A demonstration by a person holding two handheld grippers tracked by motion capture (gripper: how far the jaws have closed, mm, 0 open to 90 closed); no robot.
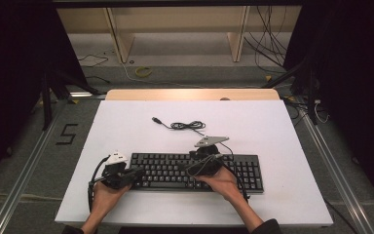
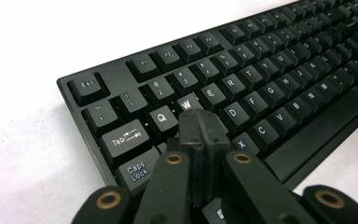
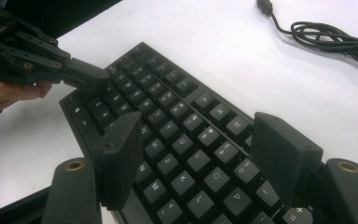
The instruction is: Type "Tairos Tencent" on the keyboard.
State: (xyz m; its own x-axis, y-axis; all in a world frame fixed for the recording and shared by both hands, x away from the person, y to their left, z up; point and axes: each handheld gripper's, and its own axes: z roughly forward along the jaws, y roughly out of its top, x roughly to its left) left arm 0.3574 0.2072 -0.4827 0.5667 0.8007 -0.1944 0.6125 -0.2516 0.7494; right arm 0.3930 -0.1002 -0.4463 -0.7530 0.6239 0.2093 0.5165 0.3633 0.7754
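Black keyboard (image 1: 195,171) lying flat near front edge of white bench (image 1: 126,117), likely rigid, light, slick plastic, best gripped by end edges, not loose keycaps; left tool (image 2: 199,122) pressed together over A-S keys, right tool (image 3: 200,154) spread apart above right-hand letters.

The right gripper (image 3: 200,163) hovers over the black keyboard (image 3: 177,135), its fingers (image 3: 119,158) spread wide apart above the letter keys. The left gripper (image 3: 91,77), fingers together, meets the keyboard's far end. A coiled cable (image 3: 326,37) lies on the white tabletop (image 3: 205,42).
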